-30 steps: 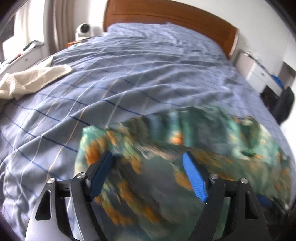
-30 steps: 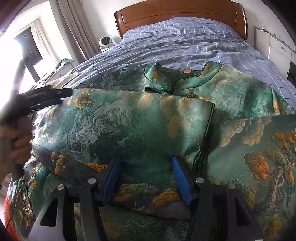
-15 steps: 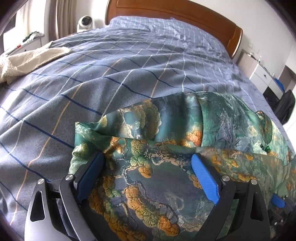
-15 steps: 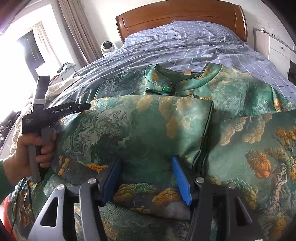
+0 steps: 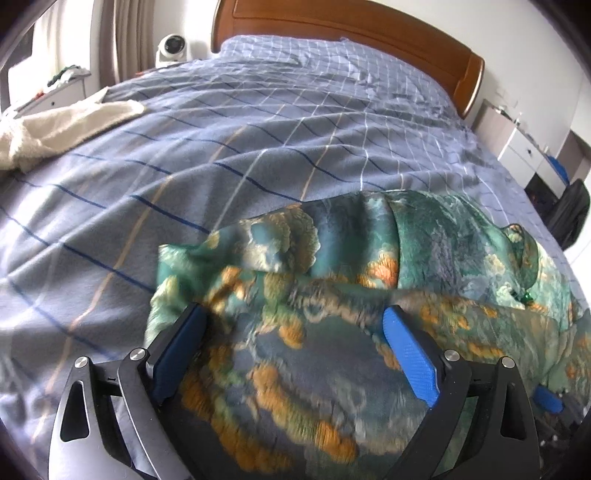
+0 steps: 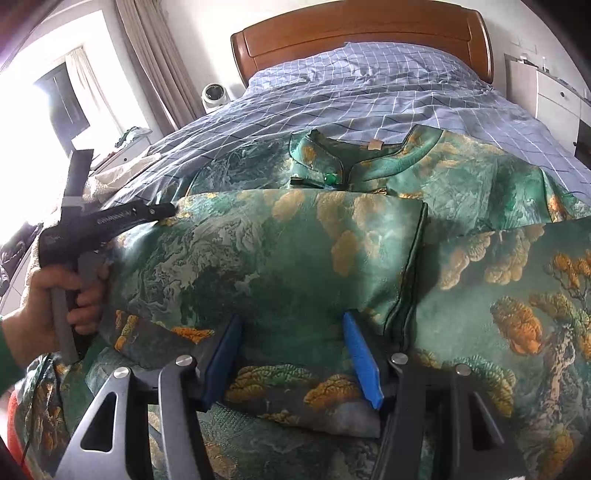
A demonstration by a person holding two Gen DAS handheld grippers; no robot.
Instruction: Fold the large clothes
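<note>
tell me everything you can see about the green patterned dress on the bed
The dress is shiny green brocade with orange-gold clouds and trees, dark piping, a stand-up collar and a green bead fastener. It lies on the blue checked bedspread, collar toward the headboard, one section folded up over its chest. The right claw has a fold between its blue pads; the left claw straddles its edge, wide open.

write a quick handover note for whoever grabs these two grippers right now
Left gripper: fingers wide apart over the green brocade dress, not gripping.
Right gripper: fingers half open around the folded edge; grip unclear.
The dress lies on the blue checked bed, collar toward the headboard.
Done: lower part folded up to just below the collar.
Left: fold the unfolded part on the right, and square up.
</note>
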